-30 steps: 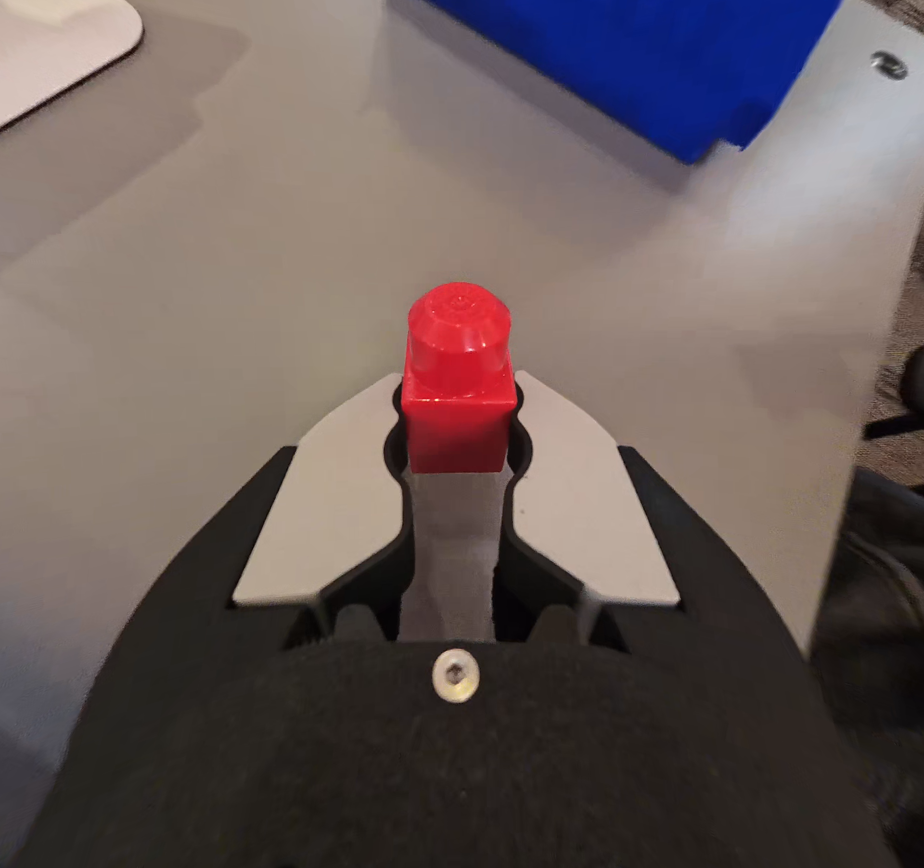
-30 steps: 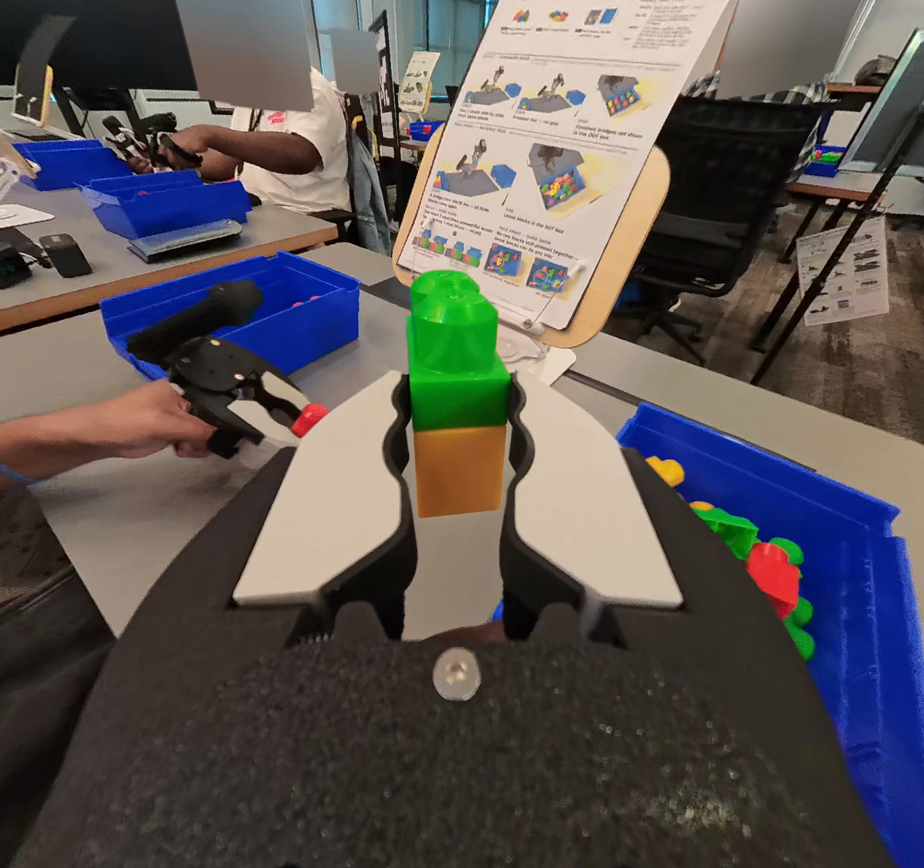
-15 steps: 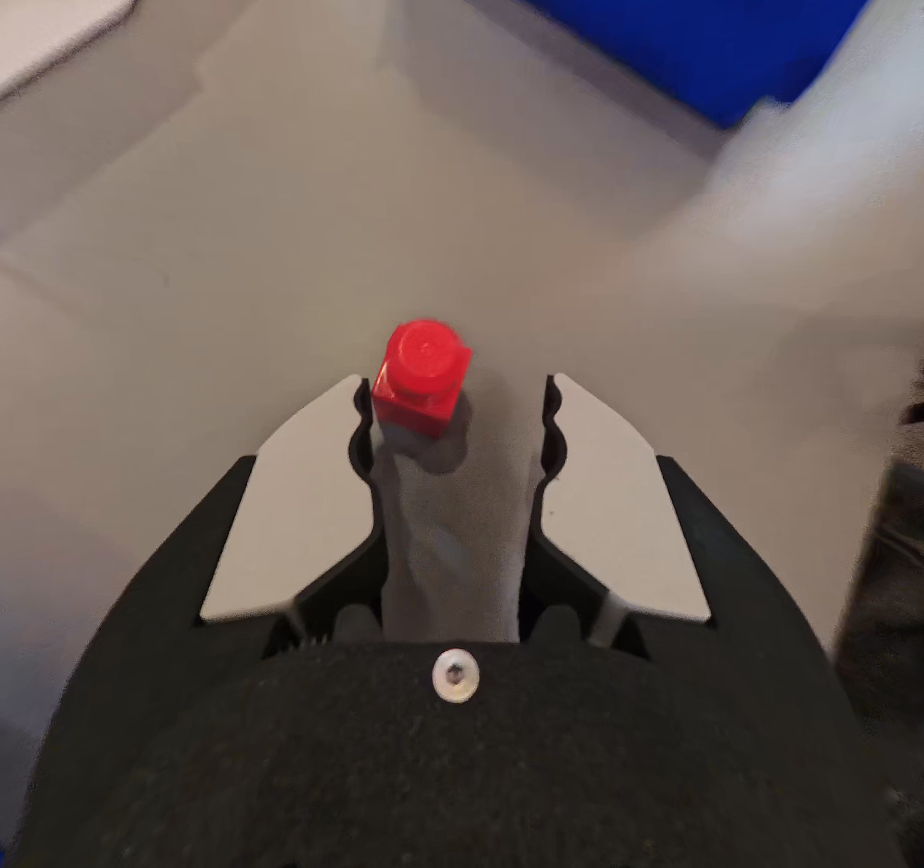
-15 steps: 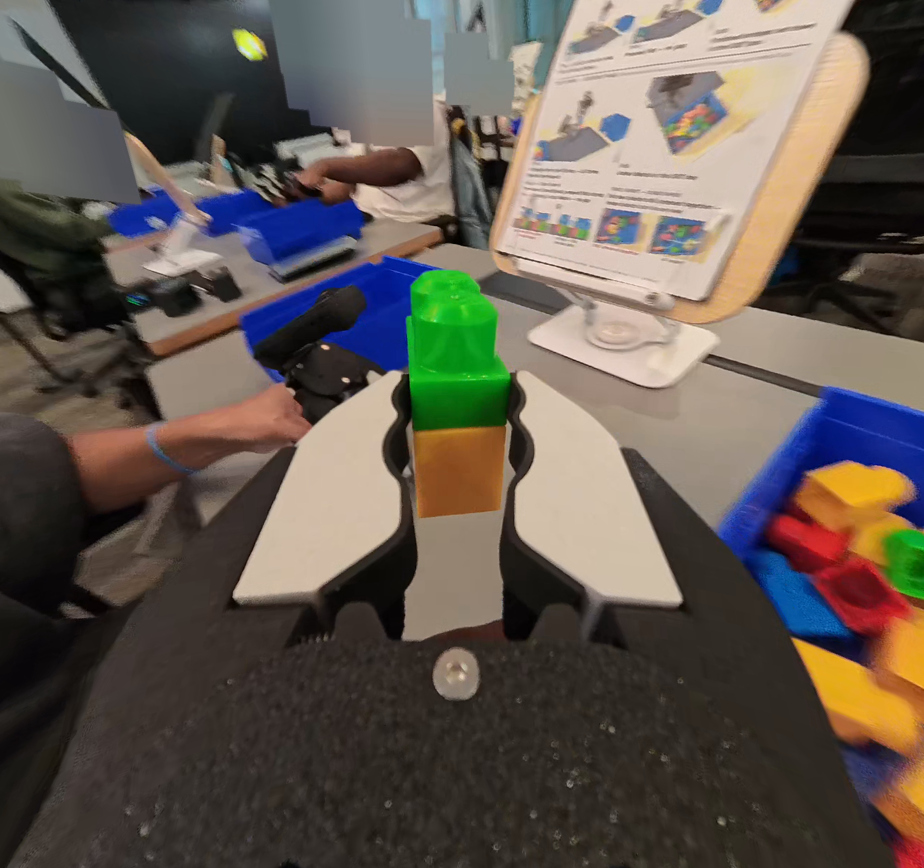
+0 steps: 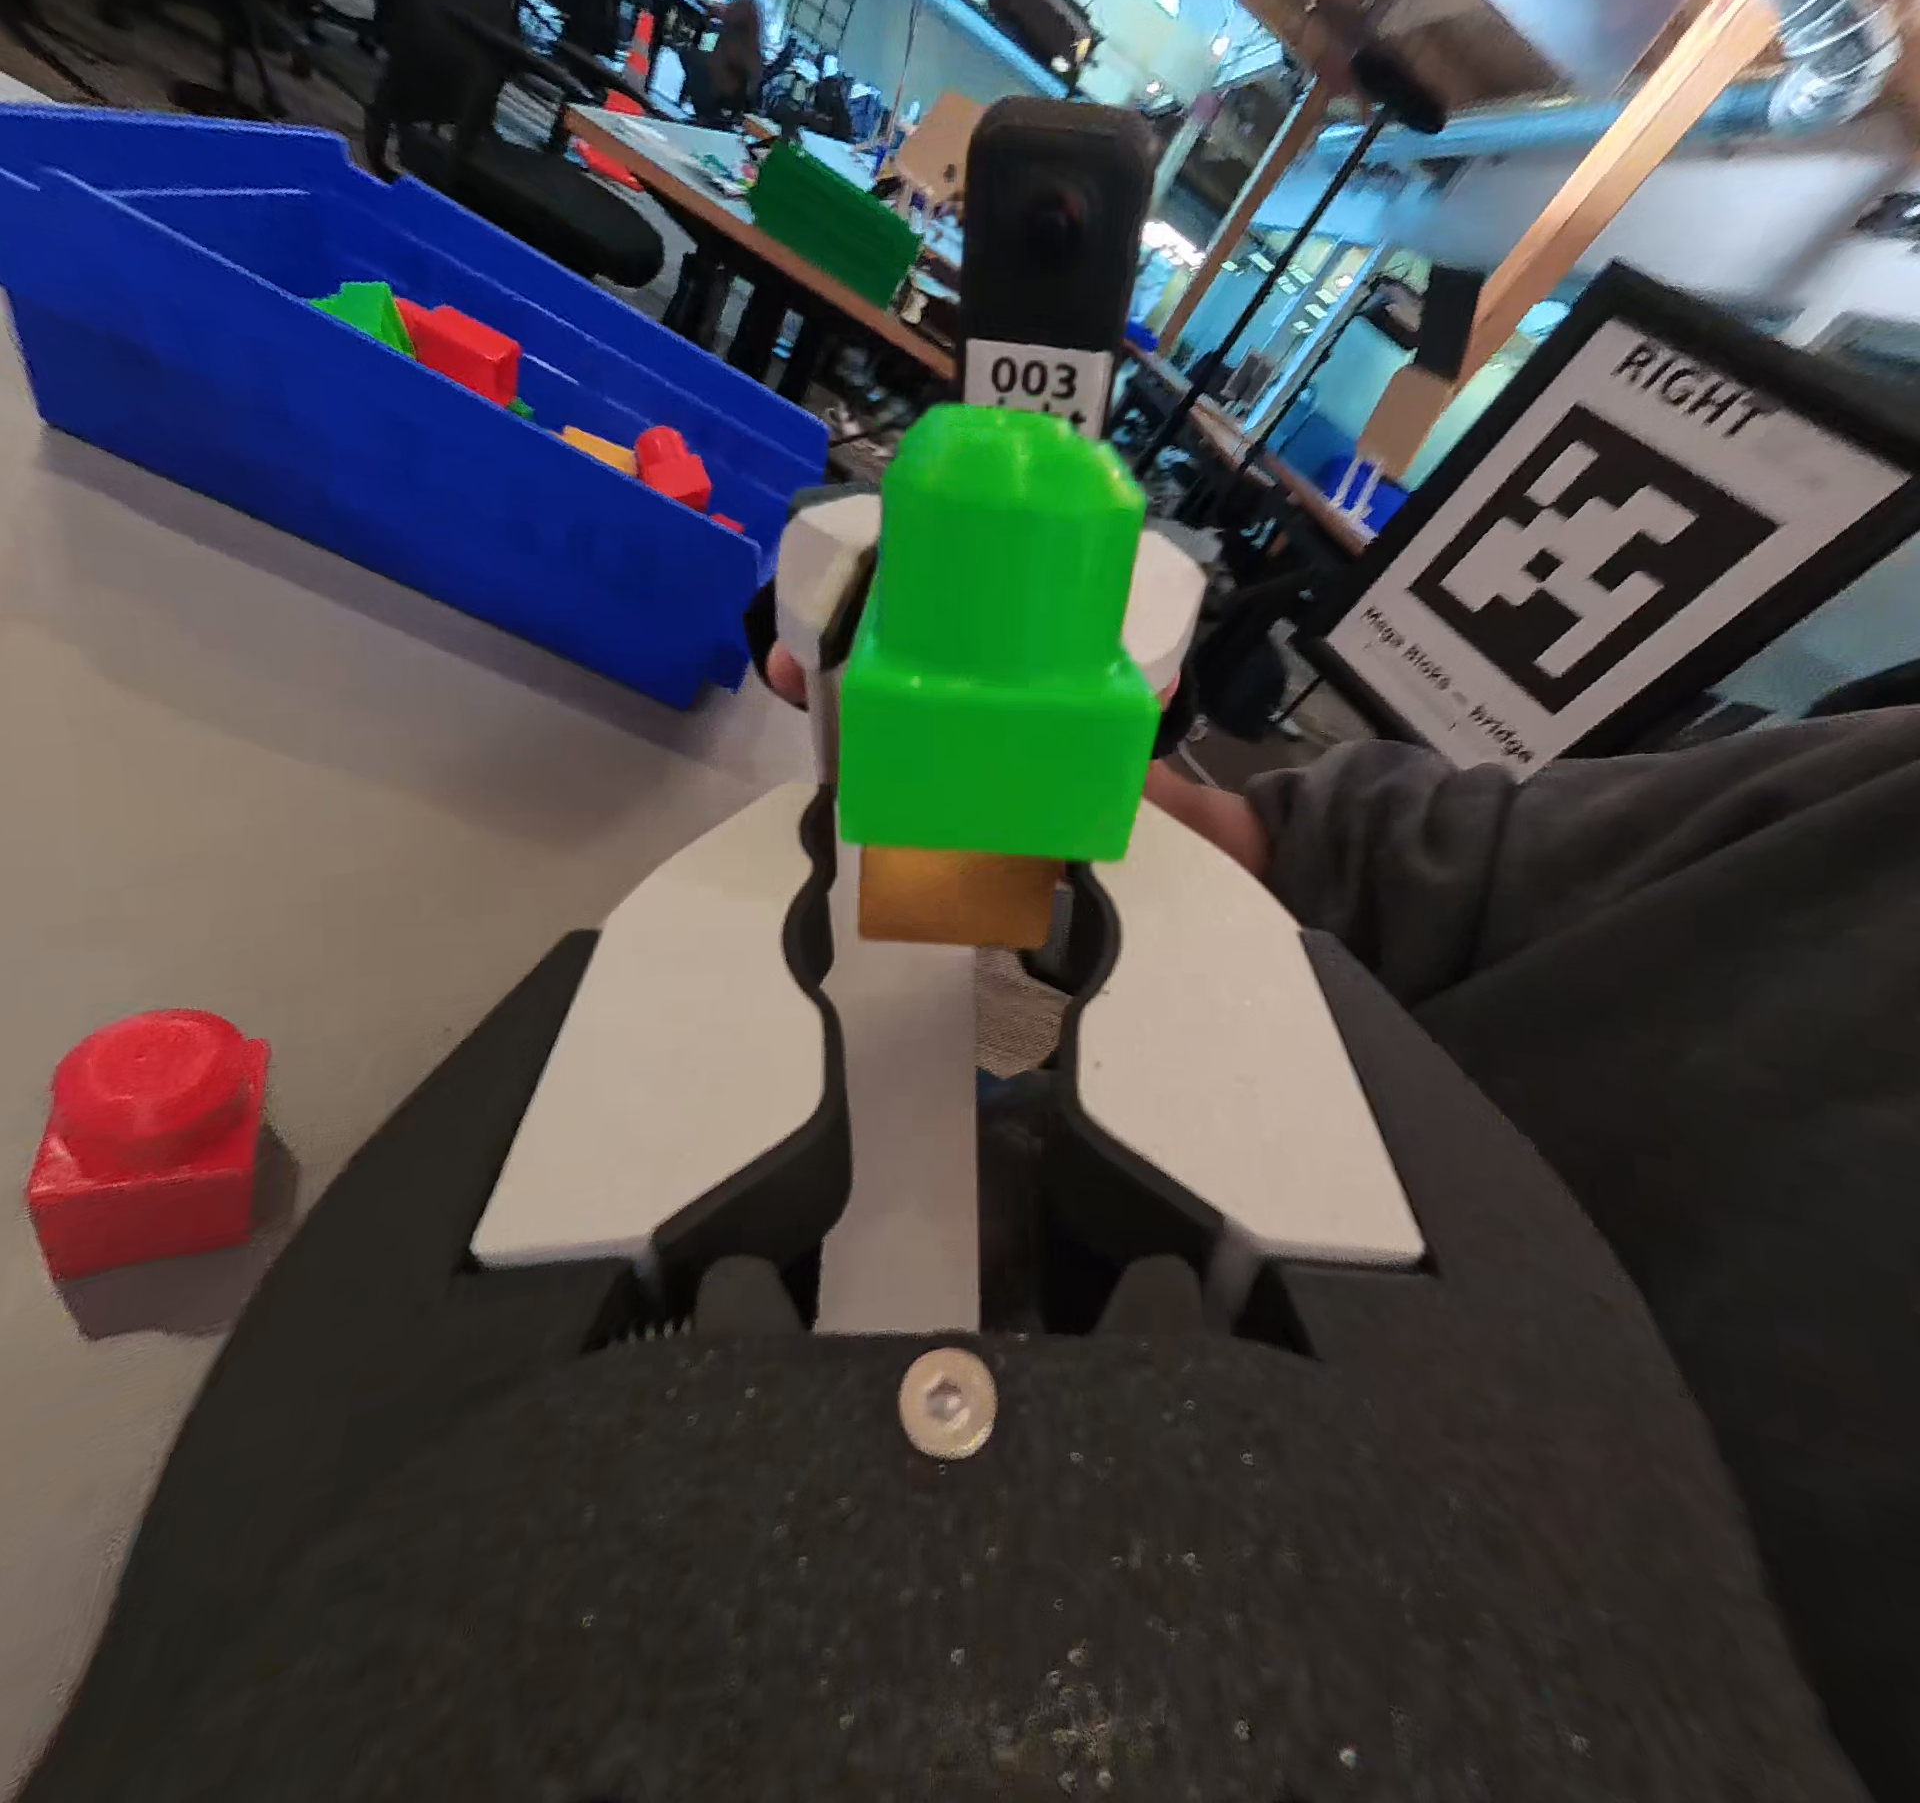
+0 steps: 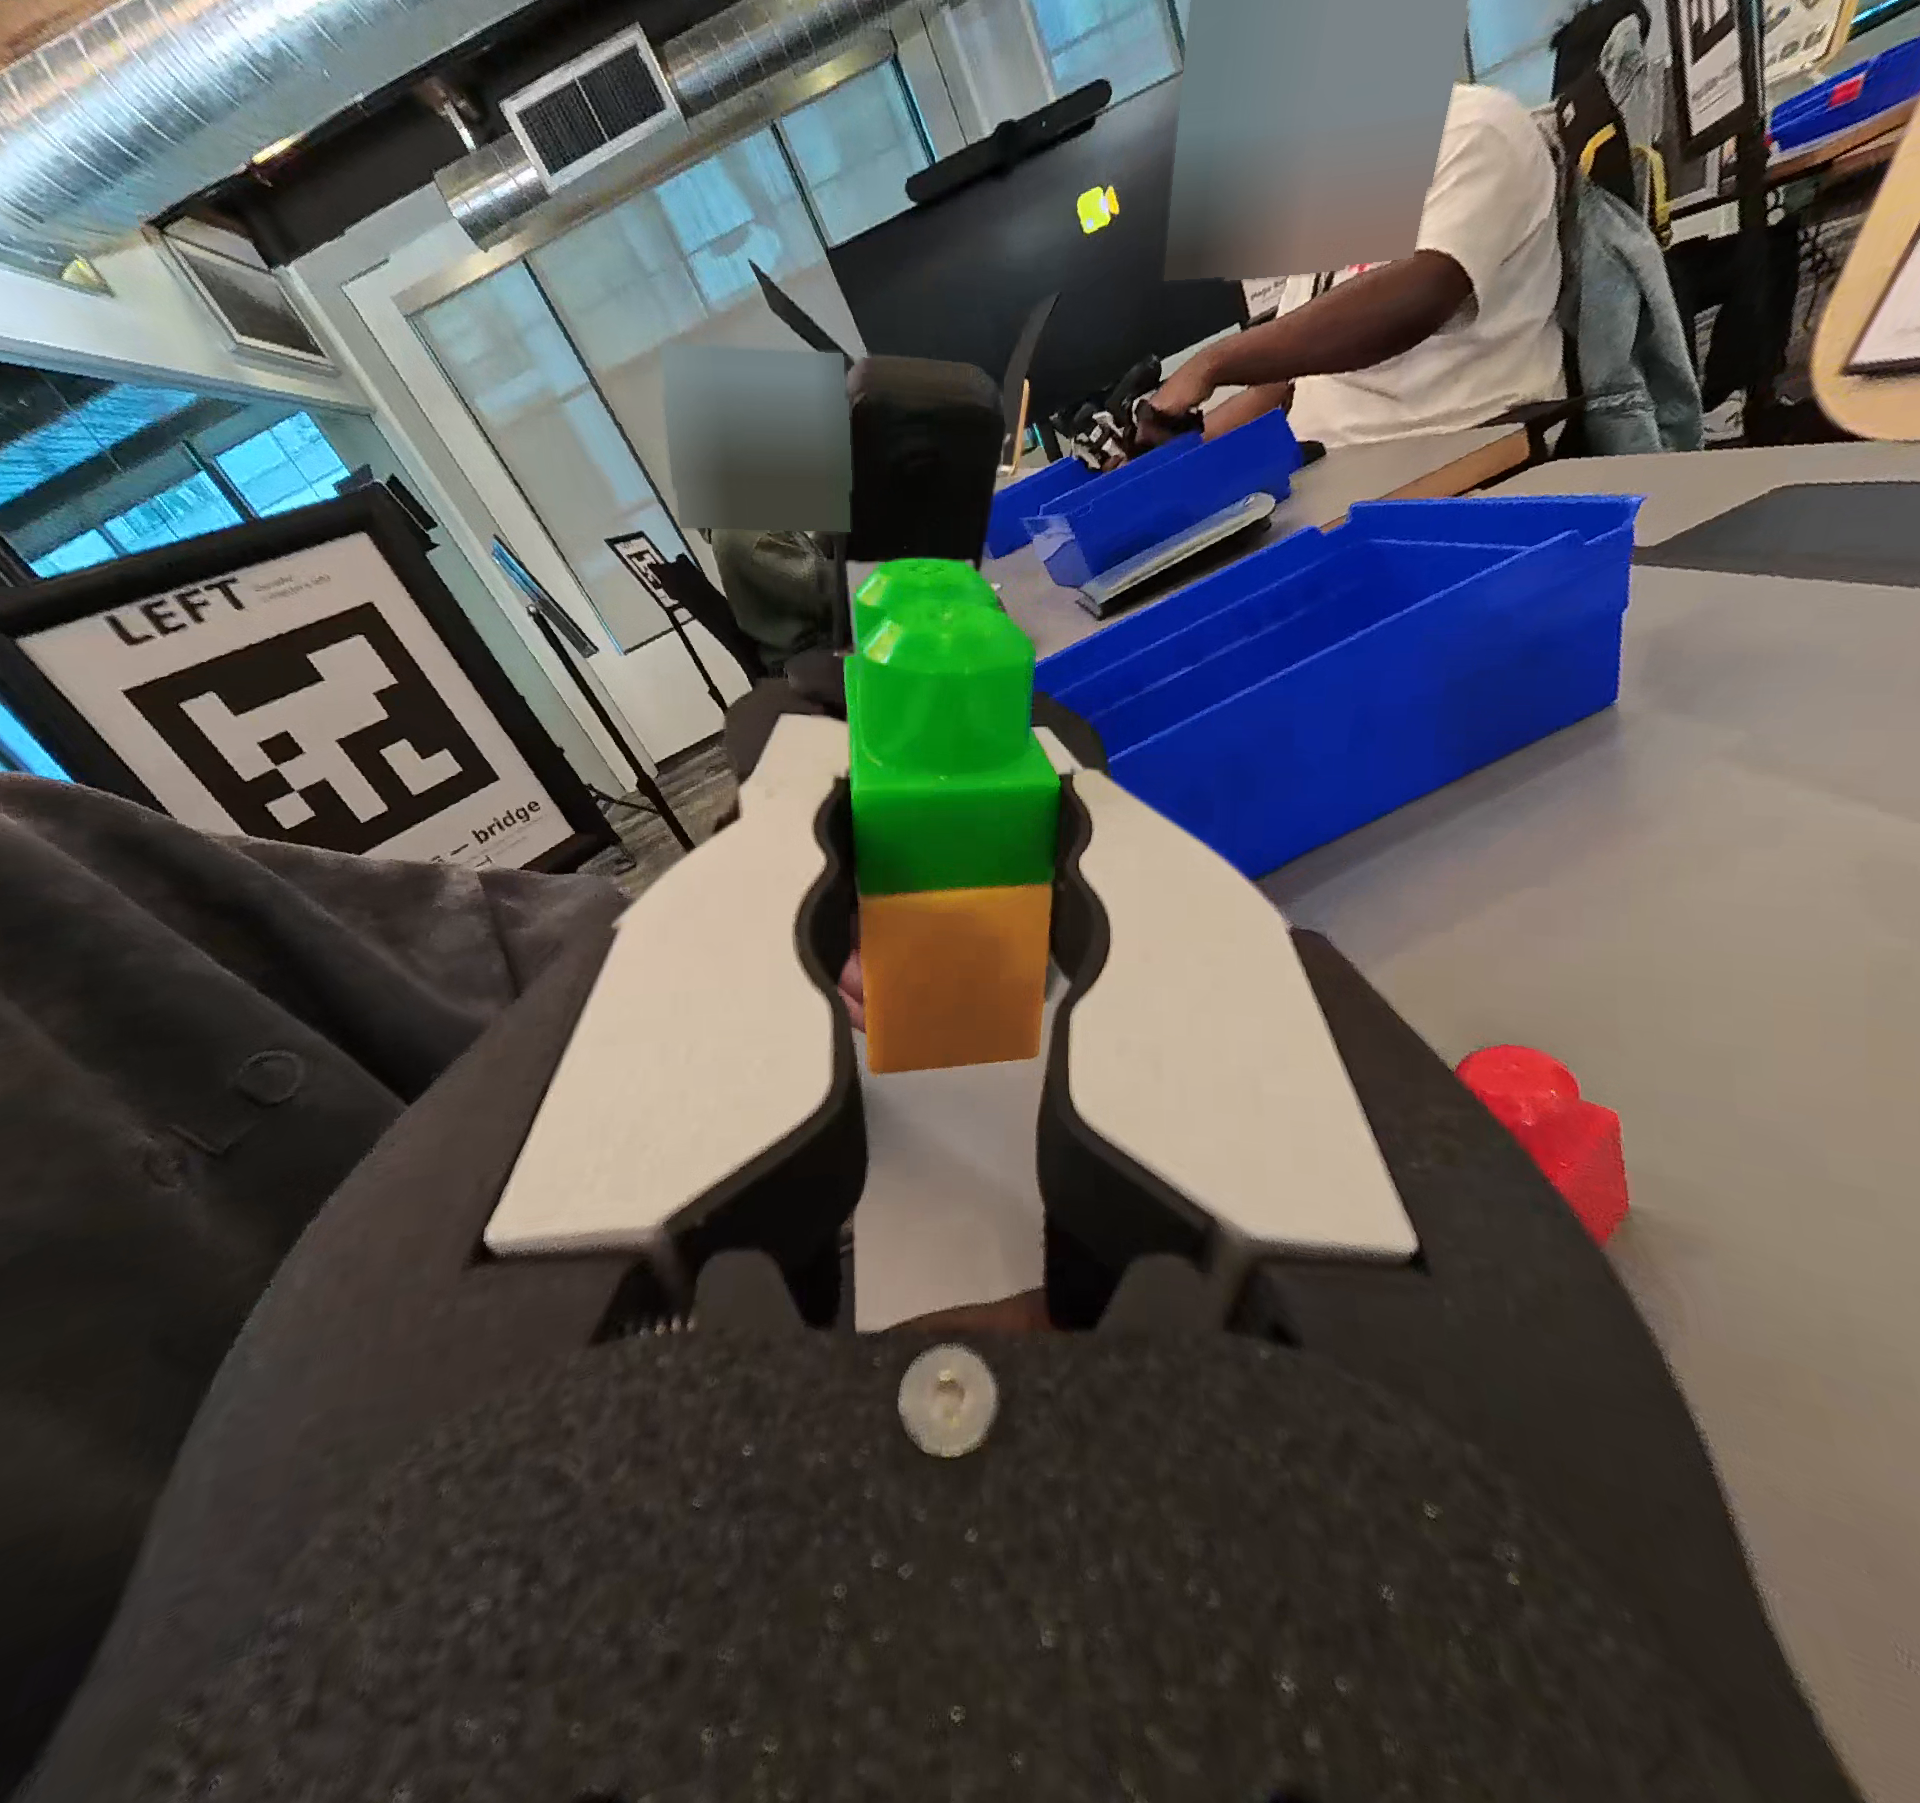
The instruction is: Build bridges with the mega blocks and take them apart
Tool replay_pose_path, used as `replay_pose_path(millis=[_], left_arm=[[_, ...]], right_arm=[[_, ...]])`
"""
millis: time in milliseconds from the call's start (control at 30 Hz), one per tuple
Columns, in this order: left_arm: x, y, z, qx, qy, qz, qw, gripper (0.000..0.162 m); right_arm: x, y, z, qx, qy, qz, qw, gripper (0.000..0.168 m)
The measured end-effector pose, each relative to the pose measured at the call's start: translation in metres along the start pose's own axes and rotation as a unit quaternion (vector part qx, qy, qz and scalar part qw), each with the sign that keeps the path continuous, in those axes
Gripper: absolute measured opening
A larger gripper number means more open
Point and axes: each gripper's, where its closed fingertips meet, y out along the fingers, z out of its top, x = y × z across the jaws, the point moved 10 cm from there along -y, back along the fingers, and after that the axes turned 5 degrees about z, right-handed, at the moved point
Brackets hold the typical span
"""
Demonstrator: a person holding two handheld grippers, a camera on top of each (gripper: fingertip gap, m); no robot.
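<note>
Item: green block [image 6: 951, 797] on yellow block [image 6: 951, 974], clamped in my right gripper [image 6: 951, 880]; left gripper [image 5: 951, 880] spread, fingertips flanking the yellow block; I'd close squarely, then pull apart

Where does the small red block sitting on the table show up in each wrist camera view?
Left wrist view: red block at the lower left, on the grey table, left of the left gripper.
Right wrist view: red block at the right, on the table beside the right gripper.
Shared landmark: the green block atop the orange block.
</note>
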Motion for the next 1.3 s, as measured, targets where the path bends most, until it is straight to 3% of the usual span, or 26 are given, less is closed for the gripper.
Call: replay_pose_path(millis=[67, 333, 433, 533, 600, 667, 733, 833, 867, 933, 1033, 1233, 1300], left_arm=[[-0.002, -0.002, -0.002, -0.002, -0.012, -0.018, 1.0, 0.038], [-0.006, -0.005, -0.008, -0.055, 0.034, 0.029, 0.997, 0.036], [-0.008, 0.005, -0.028, -0.115, 0.062, 0.062, 0.989, 0.036], [-0.008, -0.002, -0.03, -0.088, 0.046, 0.065, 0.993, 0.036], [-0.009, -0.016, -0.037, -0.093, 0.067, 0.116, 0.987, 0.036], [-0.01, -0.03, -0.049, -0.091, 0.078, 0.164, 0.979, 0.036], [-0.009, -0.04, -0.056, -0.085, 0.098, 0.215, 0.968, 0.036], [-0.009, -0.045, -0.059, -0.089, 0.132, 0.275, 0.948, 0.036], [-0.01, -0.045, -0.059, -0.088, 0.138, 0.288, 0.944, 0.036], [-0.011, -0.042, -0.059, -0.096, 0.134, 0.282, 0.945, 0.036], [-0.011, -0.042, -0.062, -0.101, 0.131, 0.282, 0.945, 0.036], [-0.012, -0.042, -0.061, -0.11, 0.119, 0.274, 0.948, 0.036], [-0.011, -0.041, -0.062, -0.11, 0.119, 0.272, 0.948, 0.036]], right_arm=[[0.002, 0.006, -0.003, -0.002, 0.0, 0.0, 1.0, 0.037], [0.012, 0.01, -0.012, 0.033, 0.037, 0.016, 0.999, 0.037], [0.016, -0.018, 0.017, 0.145, 0.065, 0.031, 0.987, 0.036], [0.005, -0.053, 0.05, 0.117, -0.036, -0.052, 0.991, 0.037], [-0.008, -0.082, 0.074, 0.108, -0.083, -0.103, 0.985, 0.037], [-0.019, -0.116, 0.098, 0.082, -0.157, -0.22, 0.959, 0.037], [-0.022, -0.15, 0.119, 0.018, -0.204, -0.36, 0.91, 0.037], [-0.004, -0.19, 0.136, -0.066, -0.21, -0.534, 0.816, 0.037], [0.008, -0.2, 0.139, -0.09, -0.187, -0.564, 0.799, 0.037], [0.043, -0.213, 0.133, -0.203, -0.095, -0.578, 0.785, 0.037], [0.097, -0.234, 0.116, -0.345, -0.013, -0.596, 0.725, 0.037], [0.153, -0.253, 0.093, -0.467, 0.105, -0.565, 0.672, 0.037], [0.16, -0.254, 0.089, -0.483, 0.14, -0.547, 0.669, 0.047]])
